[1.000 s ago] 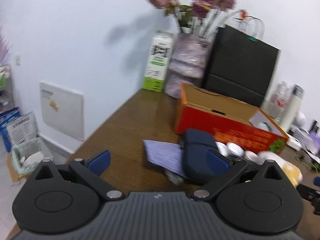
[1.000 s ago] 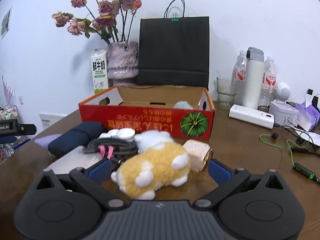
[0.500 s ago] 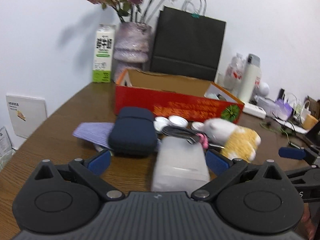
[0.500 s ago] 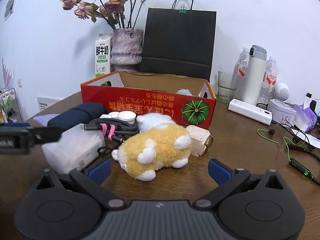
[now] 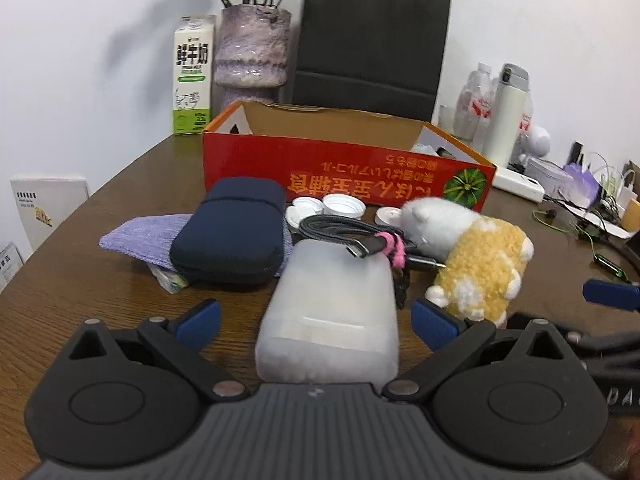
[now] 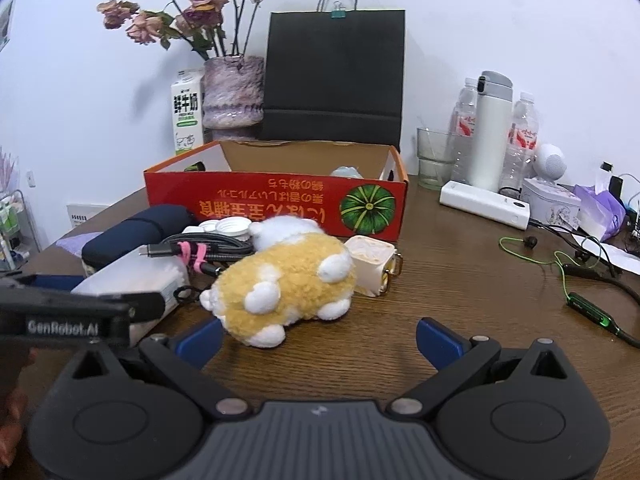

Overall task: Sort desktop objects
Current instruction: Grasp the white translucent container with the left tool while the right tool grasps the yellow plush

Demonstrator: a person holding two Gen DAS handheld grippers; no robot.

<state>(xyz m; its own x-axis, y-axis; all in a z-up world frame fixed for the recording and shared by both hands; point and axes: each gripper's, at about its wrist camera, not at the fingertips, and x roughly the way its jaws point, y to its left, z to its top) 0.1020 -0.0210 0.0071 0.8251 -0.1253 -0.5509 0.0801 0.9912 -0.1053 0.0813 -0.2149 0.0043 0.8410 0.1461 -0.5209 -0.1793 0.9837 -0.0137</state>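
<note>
my left gripper (image 5: 314, 318) is spread wide, and the pack (image 5: 332, 312) lies dead ahead at lower centre, its near end between the fingers, long axis running away from me toward the box (image 5: 344, 168). my right gripper (image 6: 320, 338) gapes empty too, the plush (image 6: 284, 284) just beyond it. a second ago my left faced the wall; now it's squared on the pack.

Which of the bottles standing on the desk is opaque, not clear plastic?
The white flask with the grey lid. The bottles on either side of it are see-through plastic with red labels.
</note>
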